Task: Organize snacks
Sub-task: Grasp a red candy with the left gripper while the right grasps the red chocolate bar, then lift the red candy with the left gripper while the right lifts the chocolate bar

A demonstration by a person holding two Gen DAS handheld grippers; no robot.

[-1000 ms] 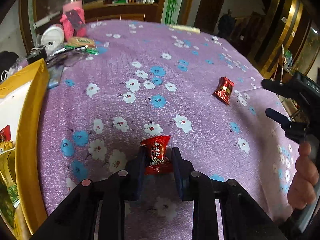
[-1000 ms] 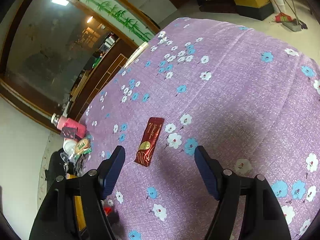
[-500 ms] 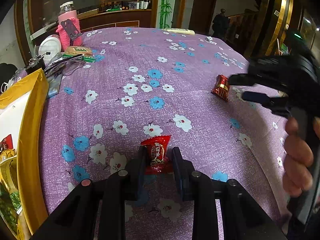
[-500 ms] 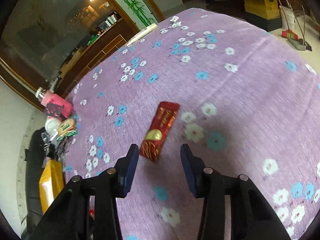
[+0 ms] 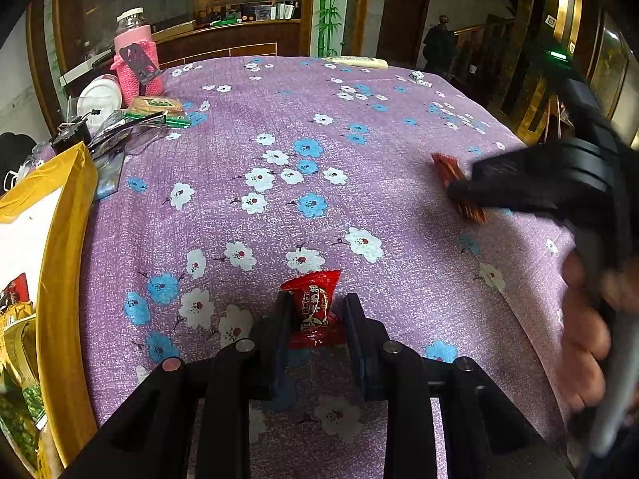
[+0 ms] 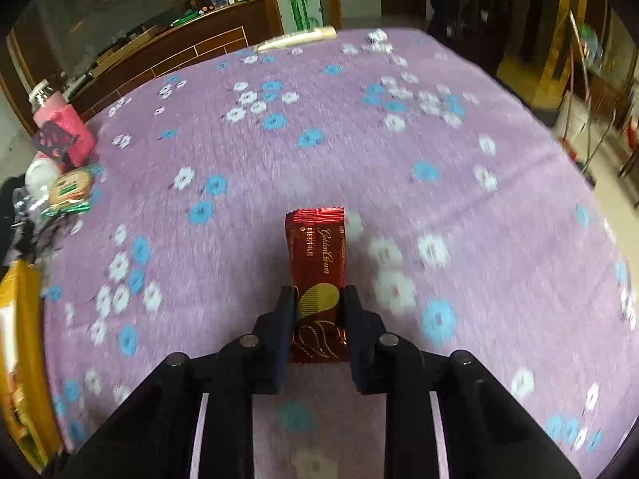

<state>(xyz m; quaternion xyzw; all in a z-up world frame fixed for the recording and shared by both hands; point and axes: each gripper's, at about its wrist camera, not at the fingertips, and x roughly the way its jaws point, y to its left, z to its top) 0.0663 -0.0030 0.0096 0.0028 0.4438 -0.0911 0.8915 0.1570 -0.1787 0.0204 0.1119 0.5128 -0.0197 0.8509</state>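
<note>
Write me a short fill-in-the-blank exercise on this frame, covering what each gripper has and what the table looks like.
1. The left gripper is shut on a small ____ candy.
2. The right gripper is closing, with a long red ____ between its fingers.
3. The tablecloth is ____ with white and blue flowers.
4. A bottle at the far left wears a knitted ____ sleeve.

Missing words: red; wafer bar; purple; pink

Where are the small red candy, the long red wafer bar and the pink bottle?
small red candy (image 5: 312, 304), left wrist view, wrapper middle.
long red wafer bar (image 6: 319, 255), right wrist view, upper wrapper.
pink bottle (image 5: 135, 64), left wrist view, knitted sleeve.
</note>
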